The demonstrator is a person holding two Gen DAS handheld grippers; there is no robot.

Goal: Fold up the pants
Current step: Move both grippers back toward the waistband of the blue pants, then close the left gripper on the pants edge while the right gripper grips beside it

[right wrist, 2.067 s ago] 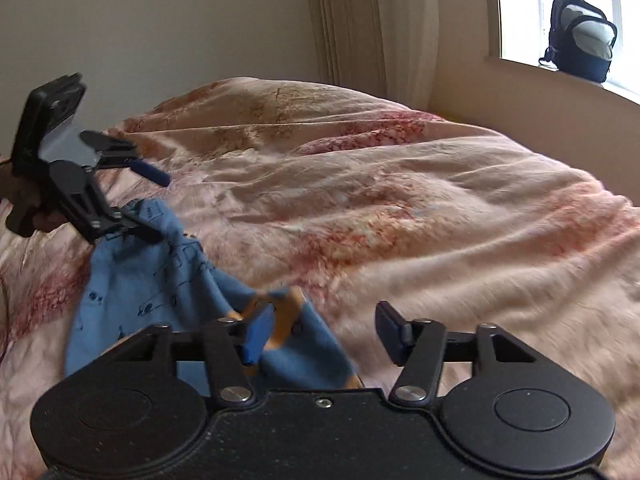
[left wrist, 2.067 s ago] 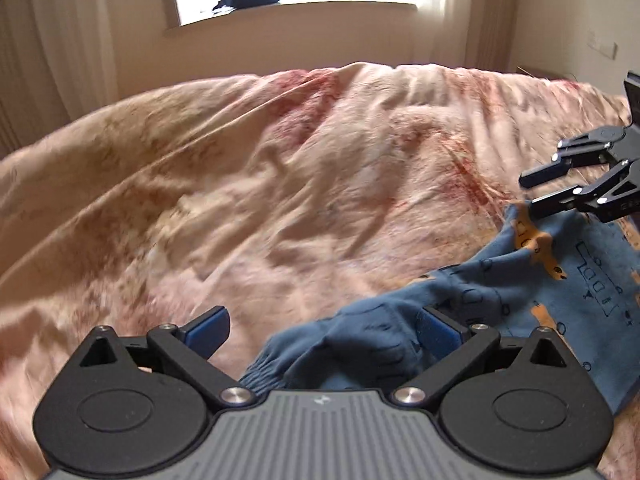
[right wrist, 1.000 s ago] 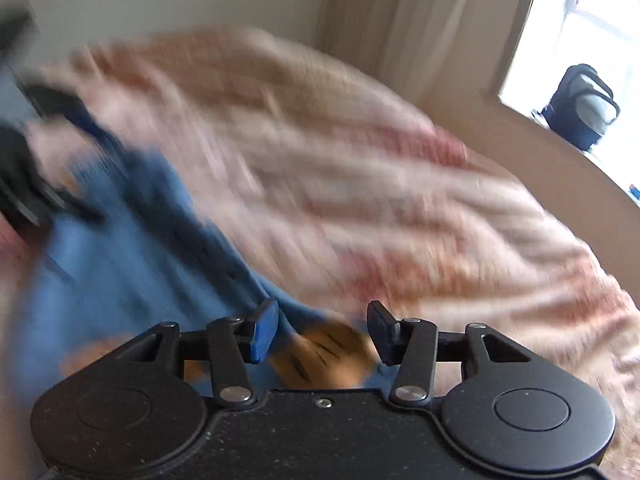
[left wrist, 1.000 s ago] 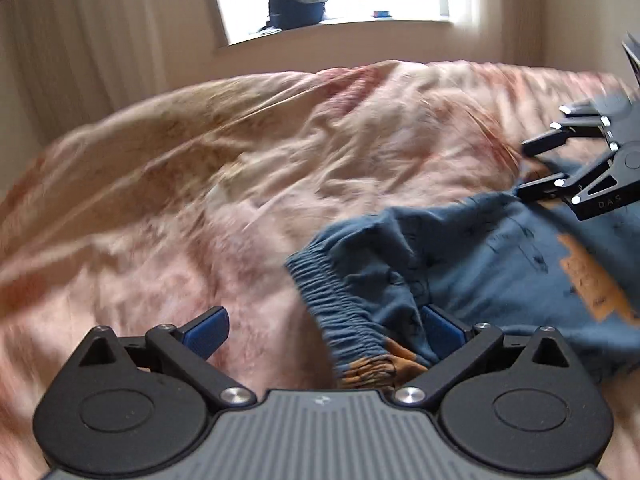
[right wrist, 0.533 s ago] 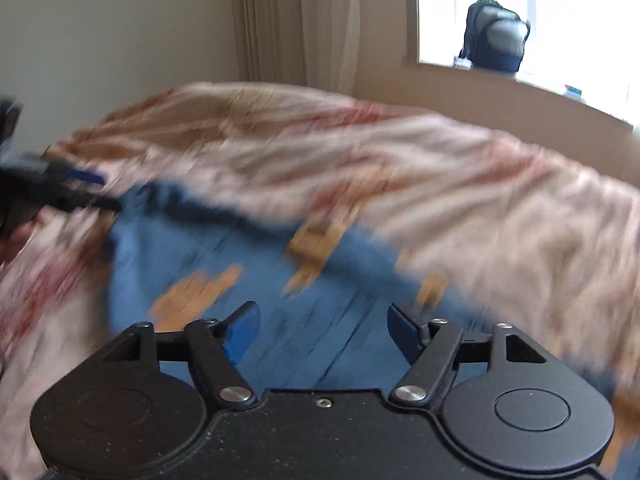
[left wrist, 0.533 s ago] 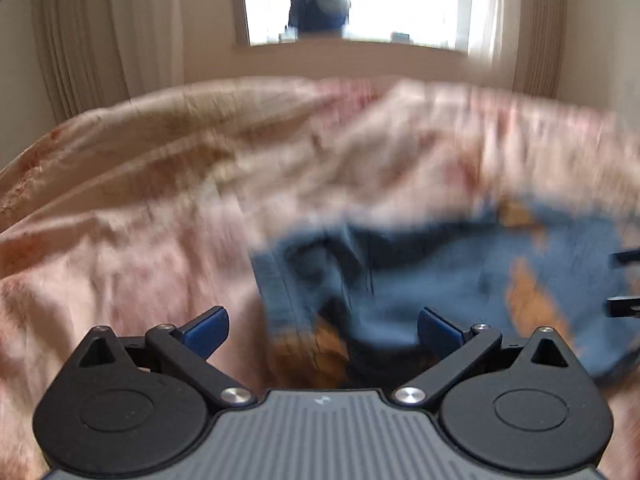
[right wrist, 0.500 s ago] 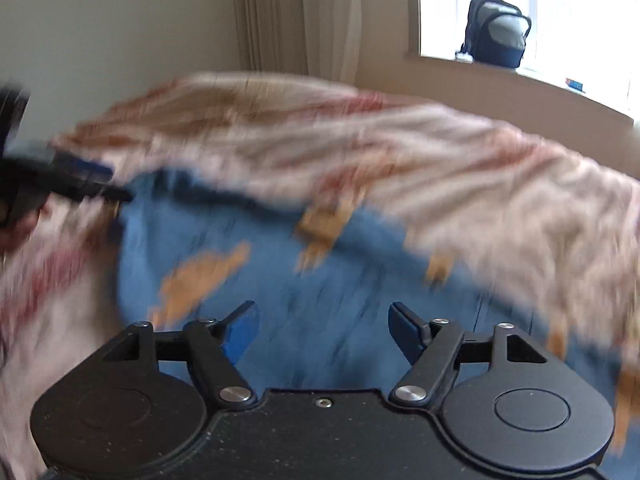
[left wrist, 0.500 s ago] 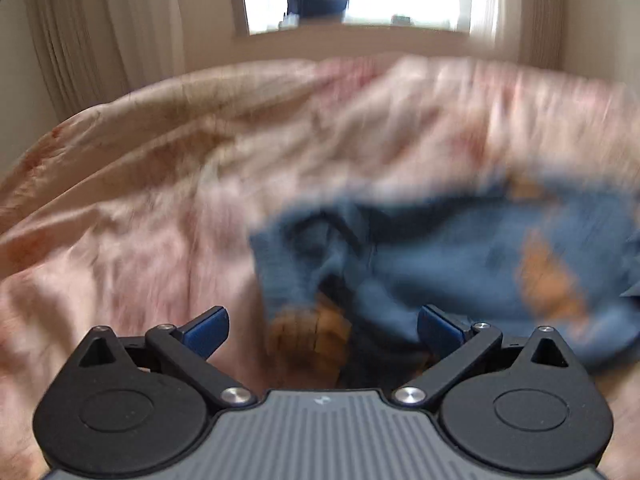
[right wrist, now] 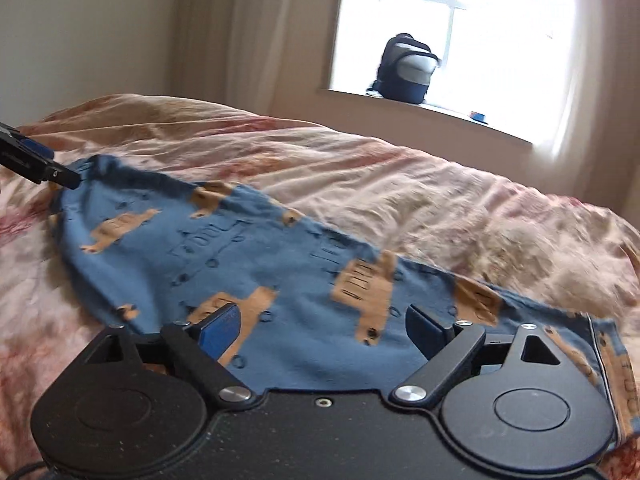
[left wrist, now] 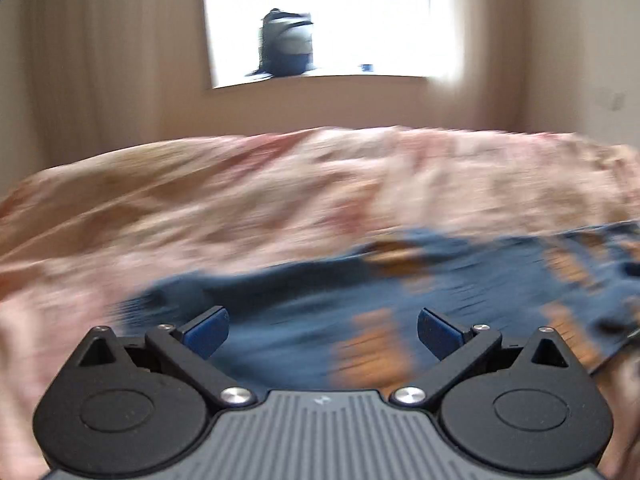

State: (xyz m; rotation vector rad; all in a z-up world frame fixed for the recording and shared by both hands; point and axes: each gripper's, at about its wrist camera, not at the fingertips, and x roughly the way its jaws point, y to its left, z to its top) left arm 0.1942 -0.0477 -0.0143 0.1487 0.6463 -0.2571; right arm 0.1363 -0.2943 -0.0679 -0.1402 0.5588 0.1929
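Across the rumpled pink floral bedspread (right wrist: 400,184) the blue cotton pants with orange print (right wrist: 256,264) lie spread mid-frame, my right gripper (right wrist: 320,330) just opened empty, left gripper (left wrist: 322,330) gaping too, so I should smooth them flat before regripping the edge.

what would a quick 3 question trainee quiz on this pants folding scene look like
1. True or false: the right gripper is clamped on the blue pants.
2. What sits on the windowsill? A) a lamp B) a backpack C) a plant
3. Fill in: the pants lie spread on a floral ____.

Key: 1 false, its pads stand wide apart above the cloth, having just opened. 2 B, the backpack. 3 bedspread.
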